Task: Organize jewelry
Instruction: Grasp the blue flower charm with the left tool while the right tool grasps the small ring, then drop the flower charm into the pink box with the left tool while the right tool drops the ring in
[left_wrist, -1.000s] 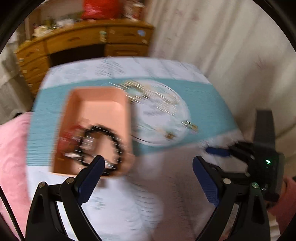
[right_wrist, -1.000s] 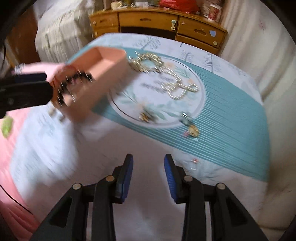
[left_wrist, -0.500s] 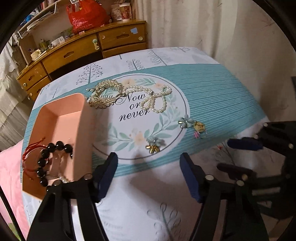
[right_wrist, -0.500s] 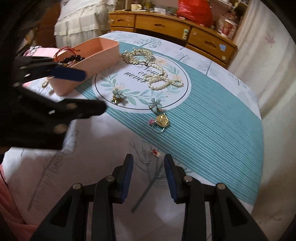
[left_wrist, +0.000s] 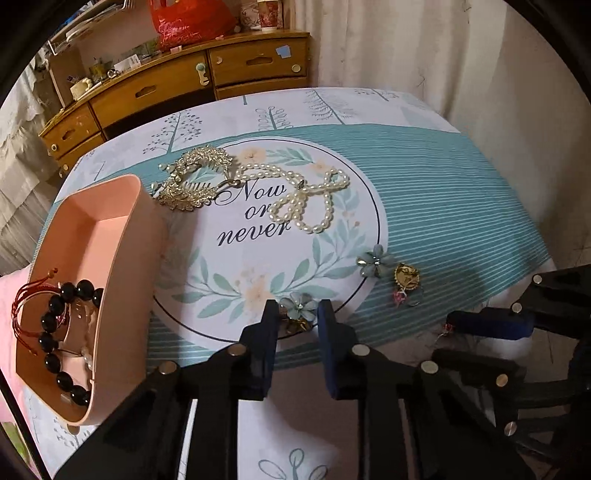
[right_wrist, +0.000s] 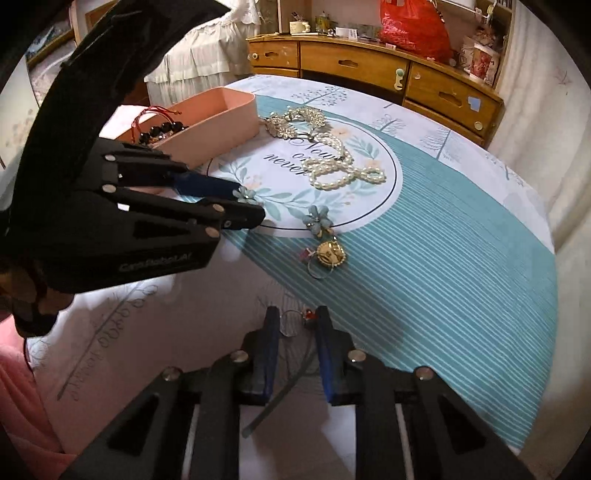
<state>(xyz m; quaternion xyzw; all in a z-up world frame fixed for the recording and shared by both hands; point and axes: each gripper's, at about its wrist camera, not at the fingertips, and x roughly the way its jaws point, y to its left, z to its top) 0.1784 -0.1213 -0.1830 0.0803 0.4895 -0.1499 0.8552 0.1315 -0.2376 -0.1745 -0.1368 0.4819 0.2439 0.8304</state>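
Observation:
My left gripper (left_wrist: 297, 314) is open, its tips on either side of a pale blue flower earring (left_wrist: 301, 309) at the near edge of the round printed mat; it also shows in the right wrist view (right_wrist: 248, 206). My right gripper (right_wrist: 295, 319) is open around a small ring with a red stone (right_wrist: 308, 315) on the cloth. A second flower earring (left_wrist: 375, 259), a gold pendant (left_wrist: 406, 275), a pearl necklace (left_wrist: 306, 201) and a gold brooch (left_wrist: 195, 179) lie on the mat. The pink tray (left_wrist: 122, 280) on the left holds a black bead bracelet (left_wrist: 55, 325) and a red cord.
The table is covered by a teal and white cloth (left_wrist: 461, 192). A wooden dresser (left_wrist: 192, 85) with a red bag stands behind it. A curtain (left_wrist: 424, 48) hangs on the far right. A pink cushion (right_wrist: 22, 406) lies at the near left.
Both grippers have moved forward and down to the table. The left jaws have narrowed around the flower earring. The right gripper has come down over the small ring.

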